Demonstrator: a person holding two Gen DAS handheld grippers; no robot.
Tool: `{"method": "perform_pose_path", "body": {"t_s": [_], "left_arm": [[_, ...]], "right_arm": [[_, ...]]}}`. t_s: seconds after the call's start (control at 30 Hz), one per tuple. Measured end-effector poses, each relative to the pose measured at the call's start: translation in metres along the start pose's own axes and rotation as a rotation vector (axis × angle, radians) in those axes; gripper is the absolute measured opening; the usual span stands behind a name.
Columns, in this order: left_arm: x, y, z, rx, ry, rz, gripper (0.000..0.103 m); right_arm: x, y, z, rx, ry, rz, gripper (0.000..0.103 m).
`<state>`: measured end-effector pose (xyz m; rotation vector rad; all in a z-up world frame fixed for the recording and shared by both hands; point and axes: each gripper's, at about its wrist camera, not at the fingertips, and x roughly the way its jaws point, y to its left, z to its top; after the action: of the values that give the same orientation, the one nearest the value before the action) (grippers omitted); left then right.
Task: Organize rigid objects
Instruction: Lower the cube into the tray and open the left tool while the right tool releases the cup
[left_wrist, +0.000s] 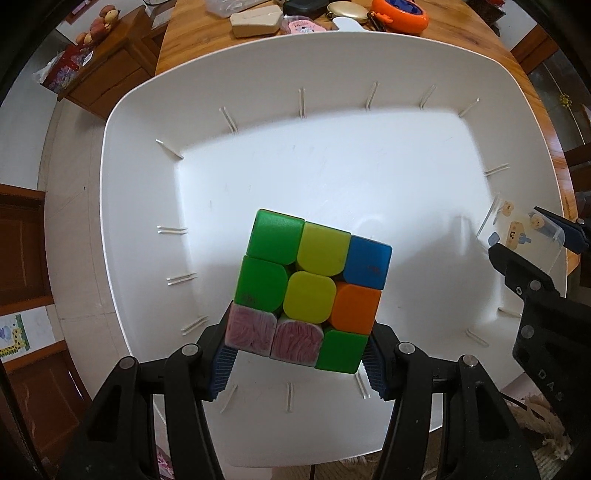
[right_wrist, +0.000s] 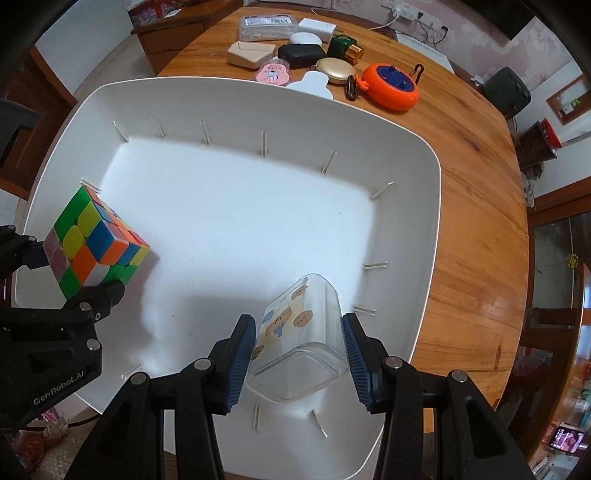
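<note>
Both sets of jaws are clamped on something: the left gripper (left_wrist: 297, 363) pinches a puzzle cube (left_wrist: 308, 291) by its lower edge between ribbed blue pads, and the right gripper (right_wrist: 299, 363) squeezes a clear plastic box (right_wrist: 301, 339) printed with little cartoon bears. Each is pointed down into a large white bin (right_wrist: 430, 236) on a round wooden table (right_wrist: 476, 229), the cube near the bin's left wall and the box near its right wall, well apart. Whether either thing already rests on the bin floor cannot be told. The step in hand looks like the placing of both things into the bin; the next move likely calls for letting them settle onto the floor, then widening the jaws and lifting clear without dragging them along. Beyond the bin's far rim wait more small things, among them an orange round case (right_wrist: 391, 86), a gold disc (right_wrist: 334, 70) and a beige box (right_wrist: 251, 53). White lettering on the left gripper's body reads "GenRobot.AI"; the cube's tiny marks and the far labels are too small to read.
</note>
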<state>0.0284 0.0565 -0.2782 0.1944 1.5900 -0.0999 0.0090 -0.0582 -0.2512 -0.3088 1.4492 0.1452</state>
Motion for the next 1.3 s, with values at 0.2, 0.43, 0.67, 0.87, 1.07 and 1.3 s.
{"method": "perform_pose_path", "body": {"t_s": [0.2,0.43,0.67,0.87,1.07,1.3], "left_arm": [[0.000,0.004,0.001,-0.014,-0.006,-0.010,0.062],[-0.008,0.006,0.004,-0.026,-0.020,-0.031,0.065],[-0.017,0.006,0.002,-0.027,-0.050,-0.010,0.082],[-0.033,0.007,0.001,-0.031,-0.078,-0.009,0.083],[-0.050,0.001,-0.004,-0.022,-0.122,-0.004,0.083],[-0.074,0.008,-0.002,-0.029,-0.190,0.005,0.083]], "right_arm": [[0.003,-0.002,0.000,0.021,0.020,-0.011,0.058],[-0.003,0.000,0.000,0.024,-0.009,-0.025,0.067],[-0.016,0.000,0.000,0.024,-0.053,-0.049,0.067],[-0.026,0.000,-0.001,0.021,-0.093,-0.062,0.067],[-0.038,-0.003,-0.003,0.025,-0.129,-0.068,0.067],[-0.054,-0.011,-0.004,0.043,-0.188,-0.077,0.067]]}}
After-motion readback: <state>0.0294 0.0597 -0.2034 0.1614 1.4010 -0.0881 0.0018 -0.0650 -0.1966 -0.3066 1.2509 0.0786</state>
